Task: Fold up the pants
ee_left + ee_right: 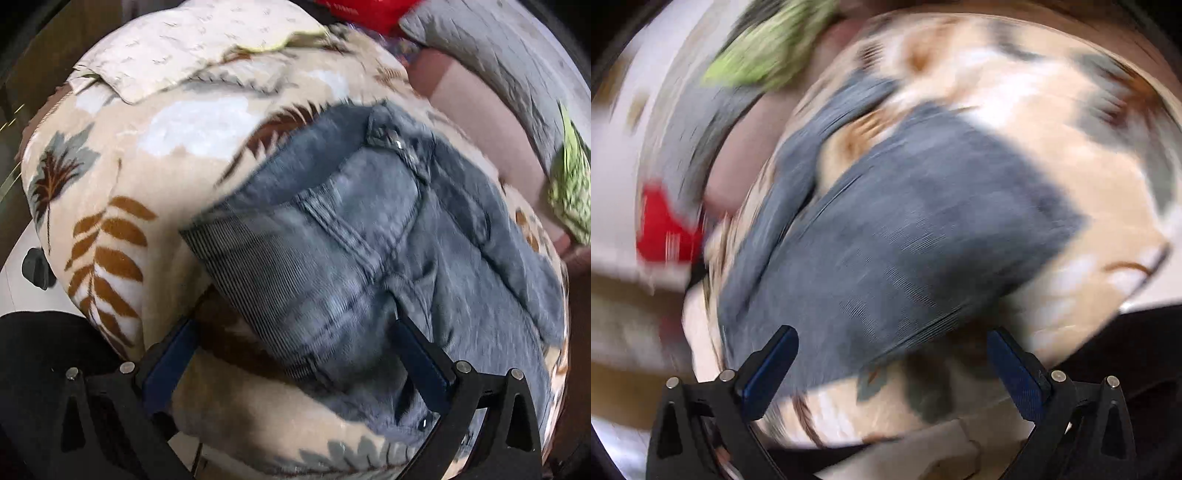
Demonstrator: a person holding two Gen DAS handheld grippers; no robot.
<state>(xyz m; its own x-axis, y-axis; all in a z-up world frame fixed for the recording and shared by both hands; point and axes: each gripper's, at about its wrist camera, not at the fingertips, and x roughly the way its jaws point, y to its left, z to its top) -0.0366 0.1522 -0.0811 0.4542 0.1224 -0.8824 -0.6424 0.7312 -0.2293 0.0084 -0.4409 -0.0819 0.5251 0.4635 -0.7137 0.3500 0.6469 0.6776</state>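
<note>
Your left gripper [295, 354] has its two fingers wide apart, and nothing is clamped between them. The pants [369, 251] lie directly in front of it, on the blanket [122, 177]. A folded, ribbed part of the grey-blue fabric reaches down into the gap between the fingers, and the right finger [424, 354] is at the cloth, while the left finger [170, 362] is over bare blanket beside the pants. You see the waistband with its button near the top of the pants, farther from the gripper.

Your right gripper [890, 362] also stands wide apart and holds nothing. This view is strongly blurred, so small details cannot be told. The pants [905, 236] lie just ahead of it, and their near edge comes between the fingers; the left finger [768, 369] is at the fabric, the right finger [1015, 373] is over the blanket [1089, 166].

Around the pants, the blanket is beige with brown and grey leaves. Beyond it, in the left view, there are a pale pillow [177, 48], a grey quilt [498, 48], a green cloth [569, 184] and something red [362, 11] at the top edge.
</note>
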